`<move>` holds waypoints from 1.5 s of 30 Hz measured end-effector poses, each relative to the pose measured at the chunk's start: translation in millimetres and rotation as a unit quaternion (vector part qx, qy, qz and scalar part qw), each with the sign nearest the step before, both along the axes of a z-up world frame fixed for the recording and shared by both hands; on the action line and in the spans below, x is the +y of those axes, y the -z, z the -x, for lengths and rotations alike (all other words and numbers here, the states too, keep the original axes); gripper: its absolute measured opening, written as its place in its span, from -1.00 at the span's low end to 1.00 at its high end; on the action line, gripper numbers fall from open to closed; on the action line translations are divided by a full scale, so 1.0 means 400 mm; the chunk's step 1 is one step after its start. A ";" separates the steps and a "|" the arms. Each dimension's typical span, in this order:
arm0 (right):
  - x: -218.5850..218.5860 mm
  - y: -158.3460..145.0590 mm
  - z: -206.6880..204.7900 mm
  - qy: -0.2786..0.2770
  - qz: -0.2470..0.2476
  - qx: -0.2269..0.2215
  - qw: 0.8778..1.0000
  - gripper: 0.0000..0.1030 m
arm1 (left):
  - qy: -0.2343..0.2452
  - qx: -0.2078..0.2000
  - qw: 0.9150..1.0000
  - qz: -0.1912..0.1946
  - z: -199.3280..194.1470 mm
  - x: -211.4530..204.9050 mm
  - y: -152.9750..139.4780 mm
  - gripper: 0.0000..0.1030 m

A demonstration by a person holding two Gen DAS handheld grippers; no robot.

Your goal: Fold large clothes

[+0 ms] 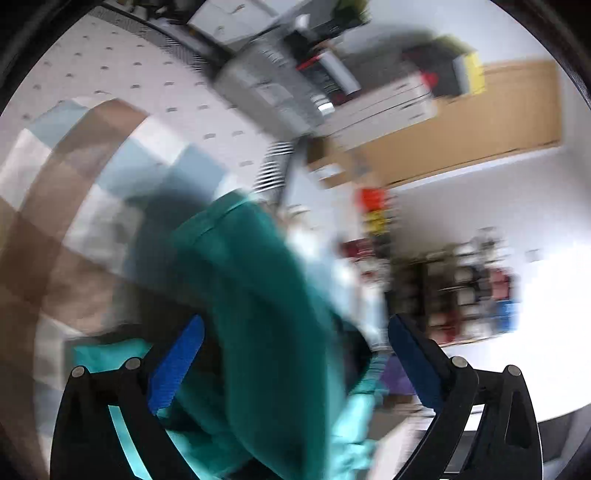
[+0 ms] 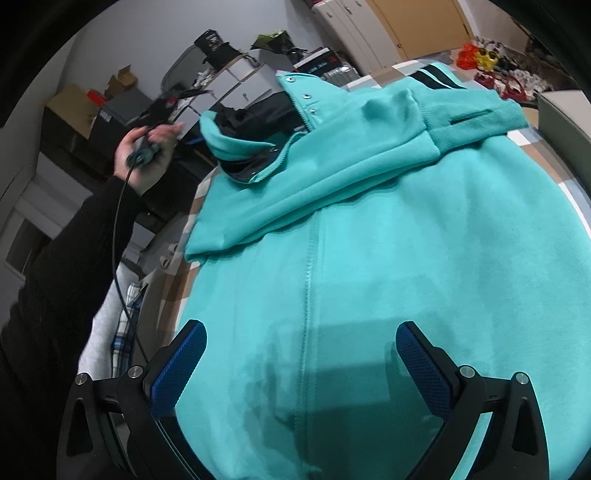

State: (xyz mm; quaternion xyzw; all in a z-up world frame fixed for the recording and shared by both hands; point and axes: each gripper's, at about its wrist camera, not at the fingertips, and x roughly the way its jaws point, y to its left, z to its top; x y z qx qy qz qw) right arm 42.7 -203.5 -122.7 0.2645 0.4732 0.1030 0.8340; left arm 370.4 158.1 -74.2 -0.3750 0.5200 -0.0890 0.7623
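A large teal jacket (image 2: pixel 388 229) lies spread on a checked cloth surface (image 2: pixel 532 144), its collar and snap buttons at the far end and a sleeve folded across the top. My right gripper (image 2: pixel 301 350) is open just above the jacket's lower part, holding nothing. In the blurred left wrist view, my left gripper (image 1: pixel 295 347) is open, with a fold of the teal jacket (image 1: pixel 266 295) hanging between and beyond its fingers; the jaws stand wide and do not pinch it.
The person's left hand (image 2: pixel 147 155) in a black sleeve is raised at the left of the right wrist view. Cabinets (image 2: pixel 369 33), boxes and shelves ring the room. The checked cloth (image 1: pixel 74 192) and a dotted white surface (image 1: pixel 122 62) show in the left wrist view.
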 end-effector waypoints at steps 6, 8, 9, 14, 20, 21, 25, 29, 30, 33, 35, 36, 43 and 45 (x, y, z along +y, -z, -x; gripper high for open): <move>0.005 0.003 -0.001 -0.002 0.010 0.004 1.000 1.00 | 0.001 0.029 0.966 -0.255 -0.040 -0.083 0.017 -0.70; 0.008 0.009 -0.003 -0.009 0.010 0.011 1.000 1.00 | 0.017 0.035 0.964 -0.263 -0.048 -0.108 0.018 -0.80; 0.008 0.008 -0.003 -0.010 0.010 0.011 1.000 1.00 | 0.025 0.025 0.962 -0.272 -0.042 -0.122 0.005 -0.84; 0.006 -0.010 0.008 -0.010 0.011 -0.005 1.000 1.00 | 0.117 -0.146 0.929 -0.319 0.050 -0.248 -0.181 -0.87; 0.000 -0.010 0.011 0.002 0.006 -0.004 1.000 1.00 | 0.311 -0.352 0.822 -0.321 0.375 -0.406 -0.353 -0.87; -0.001 -0.012 0.013 0.004 0.008 -0.006 1.000 1.00 | 0.333 -0.361 0.809 -0.323 0.431 -0.421 -0.342 -0.87; -0.015 -0.030 0.025 0.025 0.028 -0.022 0.999 1.00 | 0.395 -0.351 0.787 -0.317 0.571 -0.414 -0.241 -0.88; -0.045 -0.048 0.033 0.053 0.037 -0.044 0.997 1.00 | 0.398 -0.307 0.809 -0.303 0.641 -0.374 -0.108 -0.87; -0.058 -0.052 0.032 0.059 0.027 -0.050 0.997 1.00 | 0.392 -0.298 0.820 -0.292 0.653 -0.361 -0.089 -0.86; -0.105 -0.075 0.024 0.088 0.008 -0.070 0.994 1.00 | 0.359 -0.278 0.852 -0.262 0.695 -0.334 -0.085 -0.86; -0.160 -0.097 0.011 0.110 -0.039 -0.090 0.989 1.00 | 0.327 -0.274 0.875 -0.229 0.704 -0.307 -0.091 -0.86; -0.195 -0.102 -0.006 0.121 -0.081 -0.094 0.985 1.00 | 0.311 -0.275 0.883 -0.217 0.713 -0.309 -0.104 -0.86; -0.250 -0.071 -0.247 0.076 -0.277 -0.048 0.957 1.00 | 0.227 -0.257 0.930 -0.132 0.720 -0.293 -0.087 -0.86; -0.230 -0.032 -0.315 0.082 -0.304 -0.012 0.949 1.00 | 0.217 -0.233 0.941 -0.114 0.724 -0.295 -0.075 -0.79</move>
